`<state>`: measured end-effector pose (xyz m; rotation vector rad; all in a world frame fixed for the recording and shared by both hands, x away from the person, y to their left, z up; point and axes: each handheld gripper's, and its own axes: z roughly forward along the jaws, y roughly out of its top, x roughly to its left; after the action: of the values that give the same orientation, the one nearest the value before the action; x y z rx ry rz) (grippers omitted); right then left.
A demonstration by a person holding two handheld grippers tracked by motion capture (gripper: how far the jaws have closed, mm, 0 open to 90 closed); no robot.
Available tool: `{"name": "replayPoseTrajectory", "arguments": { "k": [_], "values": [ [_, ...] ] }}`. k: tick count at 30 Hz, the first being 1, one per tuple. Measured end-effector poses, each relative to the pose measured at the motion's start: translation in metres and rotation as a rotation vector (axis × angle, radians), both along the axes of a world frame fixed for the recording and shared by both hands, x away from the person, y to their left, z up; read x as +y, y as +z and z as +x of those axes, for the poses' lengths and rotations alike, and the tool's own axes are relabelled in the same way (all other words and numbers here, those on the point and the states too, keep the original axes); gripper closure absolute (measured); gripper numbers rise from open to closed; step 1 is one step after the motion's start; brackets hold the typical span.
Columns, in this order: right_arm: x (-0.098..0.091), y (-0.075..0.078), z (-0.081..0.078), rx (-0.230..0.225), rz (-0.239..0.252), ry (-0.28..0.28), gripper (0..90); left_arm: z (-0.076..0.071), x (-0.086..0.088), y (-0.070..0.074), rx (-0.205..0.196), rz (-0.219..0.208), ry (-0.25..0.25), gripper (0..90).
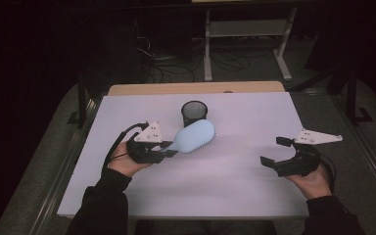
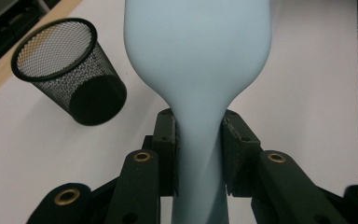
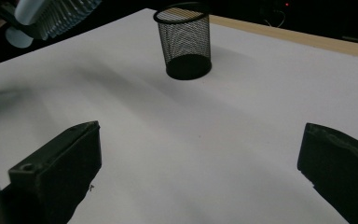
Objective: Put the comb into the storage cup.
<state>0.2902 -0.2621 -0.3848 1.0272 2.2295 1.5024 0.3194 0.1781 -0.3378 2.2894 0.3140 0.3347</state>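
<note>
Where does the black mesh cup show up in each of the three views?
High view: mesh cup stands upright at the far centre of the white table, just behind the blue hairbrush.
Left gripper view: upper left, left of the brush.
Right gripper view: top centre, with the brush bristles at upper left.
Shared landmark: the blue hairbrush, clamped at its handle in the left gripper.

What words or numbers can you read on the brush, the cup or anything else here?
None. The light blue hairbrush held by the left gripper is plain. The black mesh cup has no label. The white table and the right gripper show no writing either.
</note>
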Motion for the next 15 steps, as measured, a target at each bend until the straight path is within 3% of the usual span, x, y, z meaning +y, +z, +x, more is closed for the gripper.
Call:
{"name": "replayPoseTrajectory", "arguments": {
  "k": [15],
  "values": [
    [0.030, 0.034, 0.007, 0.021, 0.008, 0.100, 0.0, -0.004, 0.000, 0.011, -0.044, -0.062, 0.023, 70.3]
  ]
}}
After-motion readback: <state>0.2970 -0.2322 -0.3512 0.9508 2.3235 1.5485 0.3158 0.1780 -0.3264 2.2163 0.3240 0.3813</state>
